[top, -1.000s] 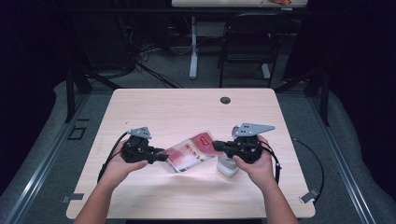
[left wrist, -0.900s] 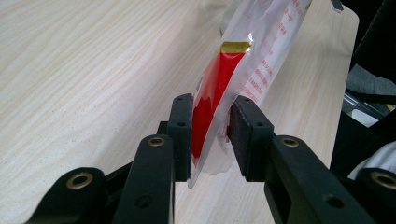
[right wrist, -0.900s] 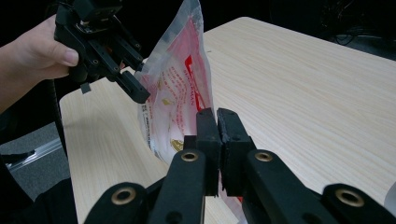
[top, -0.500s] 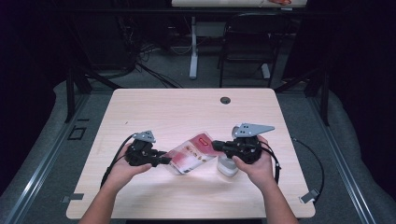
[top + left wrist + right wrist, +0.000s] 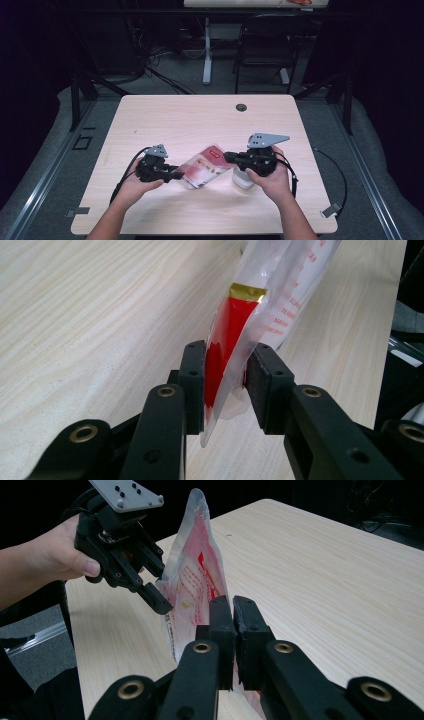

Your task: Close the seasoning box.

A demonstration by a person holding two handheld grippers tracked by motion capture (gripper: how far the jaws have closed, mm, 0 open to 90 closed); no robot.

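A clear plastic pouch [image 5: 205,167] with red and white print hangs just above the table, held between both grippers. My left gripper [image 5: 174,176] grips its lower left end. In the left gripper view the pouch [image 5: 280,285] fills the gap between the pads, and the left gripper [image 5: 228,347] is shut on its red part. My right gripper [image 5: 227,157] pinches the upper right edge. In the right gripper view the right gripper [image 5: 232,600] has its jaws almost together on the pouch [image 5: 192,575], with the left gripper [image 5: 161,587] beyond it.
A small white container [image 5: 243,180] sits on the light wooden table [image 5: 200,120] under my right hand. A round cable hole [image 5: 241,107] lies near the far edge. A chair [image 5: 265,50] and a desk leg stand beyond the table. Cables trail off both grippers.
My left gripper has shifted slightly to the right with its end of the pouch. The right gripper has stayed still.
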